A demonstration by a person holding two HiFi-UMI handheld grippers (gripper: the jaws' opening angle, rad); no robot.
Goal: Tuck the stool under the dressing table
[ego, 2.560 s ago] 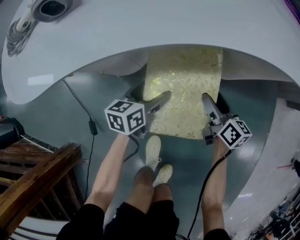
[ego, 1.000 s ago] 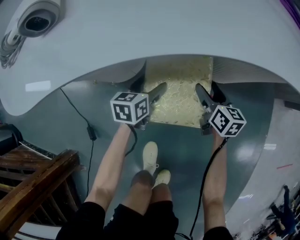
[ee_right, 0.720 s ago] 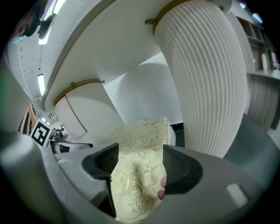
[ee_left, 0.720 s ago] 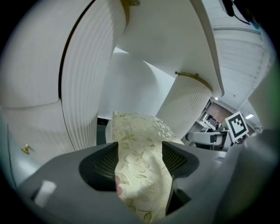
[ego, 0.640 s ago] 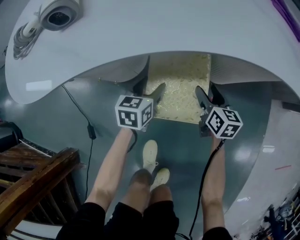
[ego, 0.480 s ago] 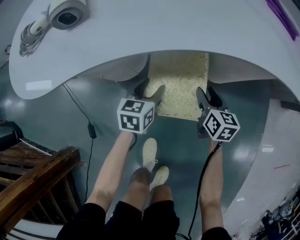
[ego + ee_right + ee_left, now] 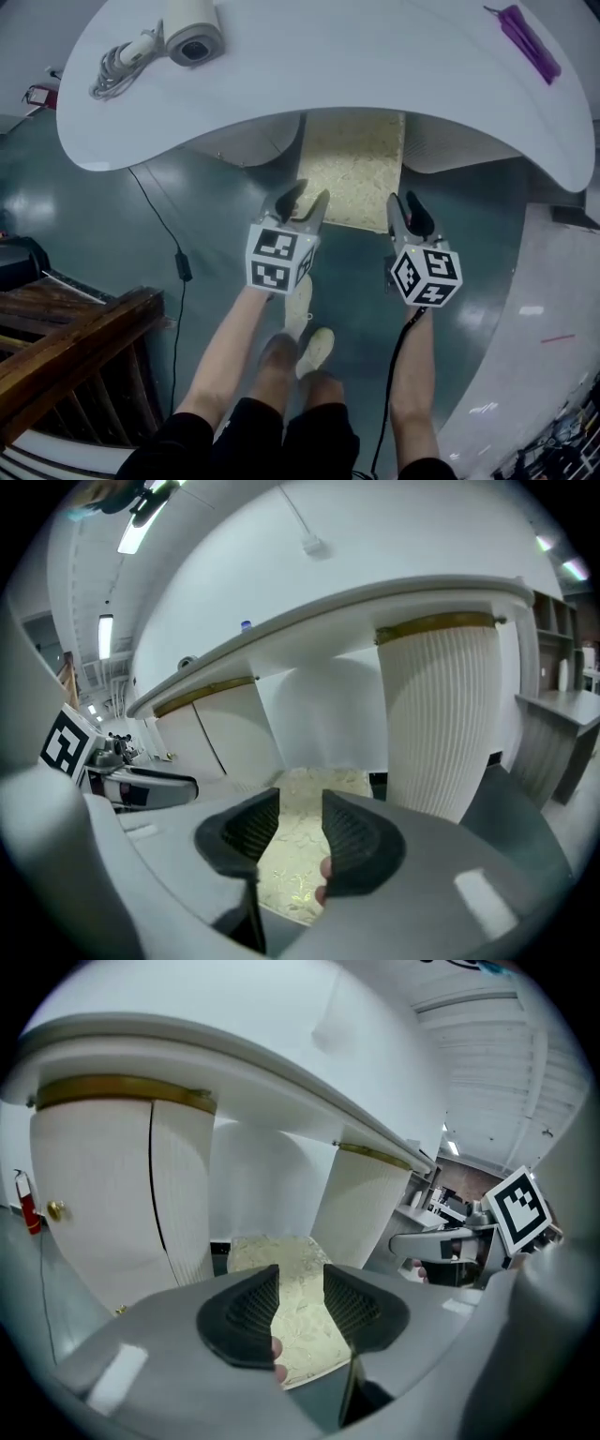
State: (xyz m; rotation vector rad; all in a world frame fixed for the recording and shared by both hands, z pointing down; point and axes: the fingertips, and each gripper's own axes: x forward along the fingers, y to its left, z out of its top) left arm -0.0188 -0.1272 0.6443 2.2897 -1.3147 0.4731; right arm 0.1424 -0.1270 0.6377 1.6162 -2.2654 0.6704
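The stool (image 7: 352, 169), with a gold patterned seat, stands between the two white pedestals under the white dressing table (image 7: 356, 75); only its near part shows. My left gripper (image 7: 302, 201) and right gripper (image 7: 403, 210) hover in front of it, raised off the seat and apart from it. In the left gripper view the left gripper (image 7: 300, 1288) points at the stool (image 7: 258, 1249). The right gripper (image 7: 300, 813) does the same toward the stool (image 7: 323, 782). Both pairs of jaws have just been closing and stand open, a narrow gap between the pads with nothing in it.
A white device with a coiled cord (image 7: 187, 33) and a purple object (image 7: 523, 37) lie on the tabletop. A black cable (image 7: 178, 258) runs across the teal floor at the left. Dark wooden furniture (image 7: 66, 356) stands lower left. The person's feet (image 7: 305, 323) are behind the grippers.
Both grippers have come off the stool's sides, risen and drawn back toward the person, with their jaws narrower. The stool now sits deeper under the table.
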